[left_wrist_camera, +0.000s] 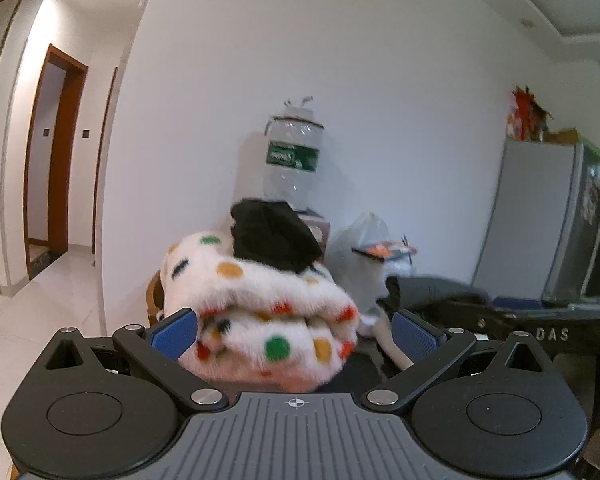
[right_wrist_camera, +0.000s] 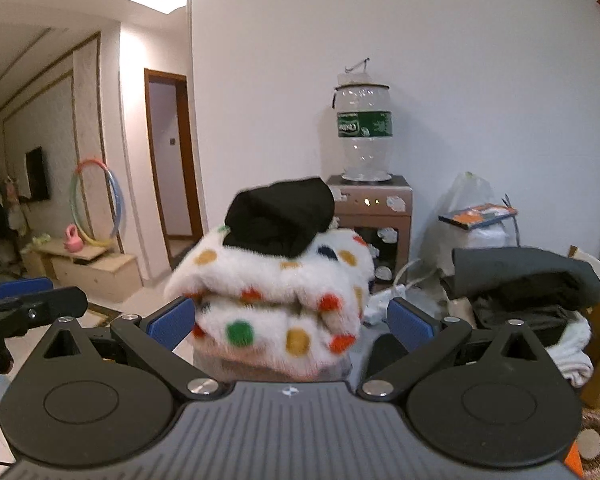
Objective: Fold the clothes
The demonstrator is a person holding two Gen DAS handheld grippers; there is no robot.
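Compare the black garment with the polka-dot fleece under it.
The black garment is plain and dark; the polka-dot fleece is white with green, orange, mustard and dark dots. The black garment looks smooth, the fleece fluffy. The black garment is the smaller bundle and lies on top; the fleece is bulkier and carries it. Both are folded and stacked together.

The folded blanket (right_wrist_camera: 278, 312) is shaggy white fleece with coloured dots; the black garment (right_wrist_camera: 282, 216) on it is smooth matt cloth. Each tool, left (left_wrist_camera: 294, 332) and right (right_wrist_camera: 288, 322), has matt black plastic arms, textured blue pads and shiny metal rivets. The water bottle (right_wrist_camera: 364, 132) is clear glossy plastic.
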